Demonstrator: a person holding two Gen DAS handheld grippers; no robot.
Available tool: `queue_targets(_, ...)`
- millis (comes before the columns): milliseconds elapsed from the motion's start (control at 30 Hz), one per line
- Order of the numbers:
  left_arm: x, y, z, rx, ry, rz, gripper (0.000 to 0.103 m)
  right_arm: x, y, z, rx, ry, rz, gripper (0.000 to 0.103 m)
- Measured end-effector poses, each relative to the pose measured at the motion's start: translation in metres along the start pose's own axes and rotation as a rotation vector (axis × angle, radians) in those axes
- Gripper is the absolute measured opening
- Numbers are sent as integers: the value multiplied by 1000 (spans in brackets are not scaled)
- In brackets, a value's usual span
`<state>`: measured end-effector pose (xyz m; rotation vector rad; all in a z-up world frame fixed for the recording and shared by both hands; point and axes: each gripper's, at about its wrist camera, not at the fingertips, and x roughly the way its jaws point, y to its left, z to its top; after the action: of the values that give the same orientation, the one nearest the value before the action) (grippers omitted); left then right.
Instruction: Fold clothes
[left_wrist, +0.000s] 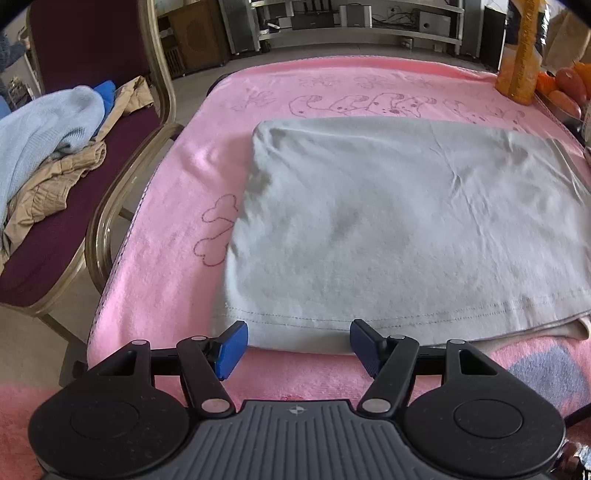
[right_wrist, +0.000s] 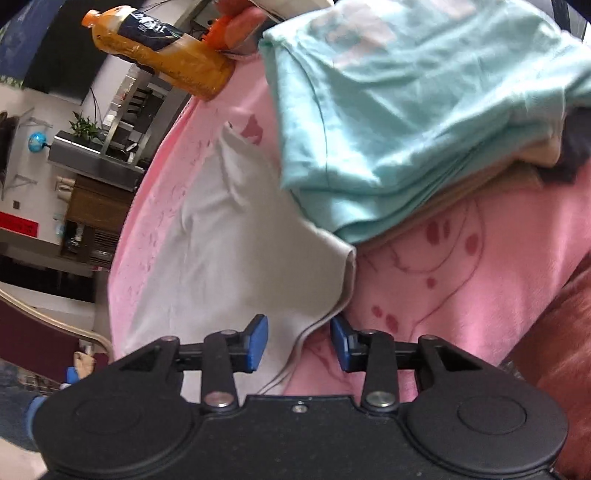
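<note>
A pale grey folded garment lies flat on the pink blanket covering the table. My left gripper is open, its blue pads at the garment's near hem, one at each side of a stretch of the hem. In the right wrist view the same grey garment runs toward me, and my right gripper is open with the garment's right edge between its pads. A stack of folded clothes, mint green on top, lies just beyond.
A dark red chair stands left of the table with a light blue sweater and tan garment on it. An orange bottle and orange fruit stand at the far right corner. The bottle also shows in the right wrist view.
</note>
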<state>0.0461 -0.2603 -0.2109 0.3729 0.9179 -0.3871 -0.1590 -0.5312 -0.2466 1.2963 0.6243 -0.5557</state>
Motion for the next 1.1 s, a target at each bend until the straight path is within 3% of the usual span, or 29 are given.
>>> queue_targets(67,0,0,0,0,0,2,66,13,-8,1,108,47,103,39)
queue_targets(333,1,4,1,-20,10,2,66,32,-16,-1,248,102,296,43)
queue_targets(533,1,4,1,-20,8,1,66,46,-3,-3,160,82,253,41)
queue_targets(633,2,4,0,-15,12,2,66,42,2,-5,125,3,215,41)
queue_targets(833,5,7,1,-24,22,-1,70,30,-14,0,247,-210,146,25)
queue_targets(933,4,6,0,-22,21,1,70,37,-14,4,240,-226,145,23)
queue_targets(1000,4,6,0,-17,19,3,70,37,-13,4,225,-225,123,9)
queue_targets(1100,-2,8,-1,-15,-3,12,66,33,-12,4,202,-224,93,4)
